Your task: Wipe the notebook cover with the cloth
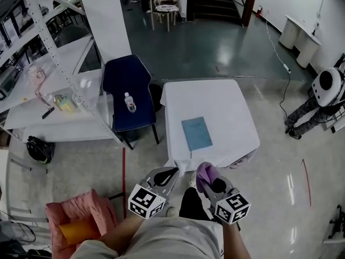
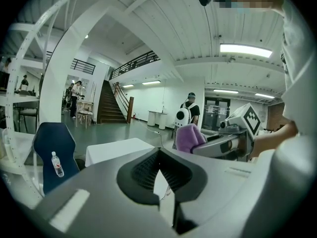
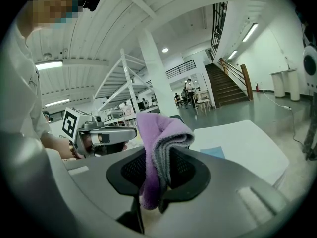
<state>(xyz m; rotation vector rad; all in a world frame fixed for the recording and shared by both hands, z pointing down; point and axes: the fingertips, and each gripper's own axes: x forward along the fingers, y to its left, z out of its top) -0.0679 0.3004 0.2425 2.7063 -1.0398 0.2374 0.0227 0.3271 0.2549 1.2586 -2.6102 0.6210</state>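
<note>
The cloth (image 3: 157,133) is clamped in the right tongs (image 3: 158,165); the left tongs (image 2: 159,155) are closed, empty. The notebook (image 1: 196,133) on the bench (image 1: 226,107) should be reached, then wiped with flat strokes.

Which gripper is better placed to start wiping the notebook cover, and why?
Probably the right gripper: its jaws clamp the purple cloth. The left gripper has its jaws together, holding nothing.

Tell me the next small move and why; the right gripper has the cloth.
Probably carry the right gripper forward and down toward the blue notebook. Its jaws clamp the purple cloth, but it hangs short of the white table where the notebook lies flat.
</note>
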